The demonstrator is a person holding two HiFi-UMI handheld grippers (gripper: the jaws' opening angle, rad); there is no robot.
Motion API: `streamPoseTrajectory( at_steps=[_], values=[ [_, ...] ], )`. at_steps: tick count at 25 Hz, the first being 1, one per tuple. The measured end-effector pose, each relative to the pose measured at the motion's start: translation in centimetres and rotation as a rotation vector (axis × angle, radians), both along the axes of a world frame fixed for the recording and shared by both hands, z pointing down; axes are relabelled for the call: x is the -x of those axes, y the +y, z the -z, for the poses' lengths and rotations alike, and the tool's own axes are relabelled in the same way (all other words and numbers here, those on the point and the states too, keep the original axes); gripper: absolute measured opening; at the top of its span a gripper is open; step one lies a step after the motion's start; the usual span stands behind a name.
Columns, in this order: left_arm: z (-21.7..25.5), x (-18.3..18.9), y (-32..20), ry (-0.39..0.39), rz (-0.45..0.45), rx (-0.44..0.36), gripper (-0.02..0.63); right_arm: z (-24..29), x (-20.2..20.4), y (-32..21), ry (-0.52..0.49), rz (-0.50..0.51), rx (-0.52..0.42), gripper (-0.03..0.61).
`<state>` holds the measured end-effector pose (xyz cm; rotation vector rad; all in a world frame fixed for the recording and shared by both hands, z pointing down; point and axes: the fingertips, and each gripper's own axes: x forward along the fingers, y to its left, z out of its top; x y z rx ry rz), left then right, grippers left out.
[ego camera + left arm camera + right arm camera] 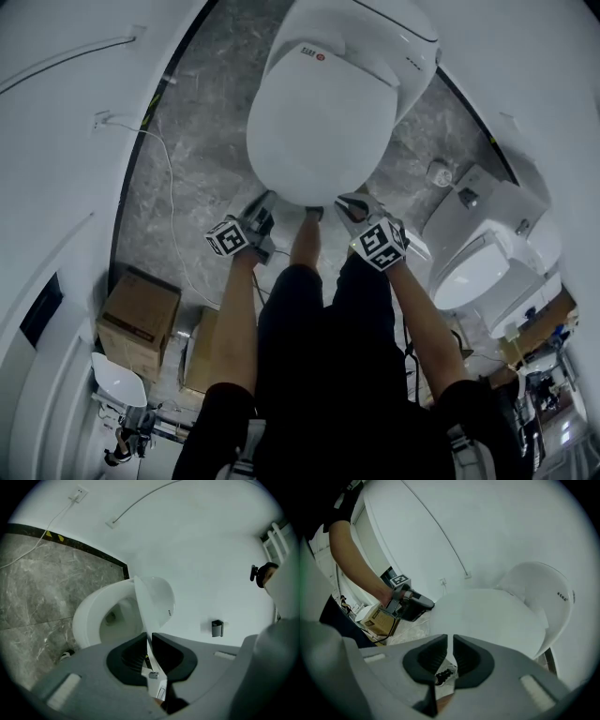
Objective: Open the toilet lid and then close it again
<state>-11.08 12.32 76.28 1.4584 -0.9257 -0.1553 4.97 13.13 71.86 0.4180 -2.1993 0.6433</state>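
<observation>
- Jaws of the left gripper (149,640) are pinching the thin front edge of the toilet lid (154,599), which is running edge-on between the dark pads.
- Jaws of the right gripper (450,644) are standing slightly apart with a narrow slit between them. They are clamping nothing, and the lid's front rim is sitting just beyond the tips.
- In the left gripper view the lid is tilting up off the bowl (91,618), with the bowl's inside showing to its left.
- In the head view the lid is filling the top centre as a white oval, with both grippers sitting at its near edge, left one at left and right one at right.
- In the right gripper view the lid is looking like a broad white disc, with the toilet's rear body (546,592) rising behind it.
- The left gripper is also showing in the right gripper view at the lid's left edge, with the person's bare forearm (354,557) reaching down to it.
- Marker cubes (230,236) are riding on both grippers just in front of the wrists.
- The person's shoe (312,214) is standing on the floor between the two grippers, close under the lid's front.
- Grey marble floor (202,103) is surrounding the toilet, and a white cable (171,187) is trailing across it from the wall.
- A cardboard box (139,323) is sitting on the floor to the left, well apart from the toilet.
- A second toilet (478,267) is standing to the right.
- A small dark fixture (216,628) is hanging on the white wall.
</observation>
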Motion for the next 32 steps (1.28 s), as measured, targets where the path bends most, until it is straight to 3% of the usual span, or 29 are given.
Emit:
streamPoseTrajectory(
  at_steps=[11, 16, 32],
  values=[
    [5.1, -1.1, -2.4, 0.088, -0.041, -0.082, 0.038, 3.9, 2.5, 0.6, 0.026, 0.062, -0.054, 0.097],
    [6.9, -2.0, -3.0, 0.075, -0.056, -0.087, 0.038, 4.9, 2.3, 0.3, 0.034, 0.057, -0.075, 0.1],
    [13.1, -3.9, -6.5, 0.104, 0.044, -0.167, 0.038, 9.1, 1.3, -2.7, 0.079, 0.128, -0.255, 0.114]
  ],
)
